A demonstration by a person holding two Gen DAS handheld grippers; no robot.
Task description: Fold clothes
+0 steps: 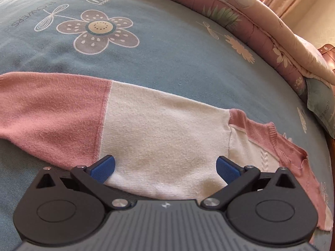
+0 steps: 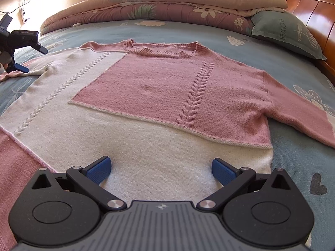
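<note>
A folded floral quilt in dusty rose and cream (image 2: 167, 4) lies along the far edge of the blue flower-printed bedsheet (image 2: 293, 77), with a grey-green pillow (image 2: 282, 33) against the wooden headboard (image 2: 314, 10). The pink-and-cream cable-knit sweater (image 2: 159, 87) lies flat, front up, in the middle of the sheet, sleeves spread outward. The left gripper (image 1: 165, 167) hovers at the cream part of one sleeve, blue-padded fingers (image 1: 103, 167) spread wide, holding nothing; whether the pads touch the knit is hard to tell. The right gripper (image 2: 161, 169) is wide open too, empty, low over the cream hem.
</note>
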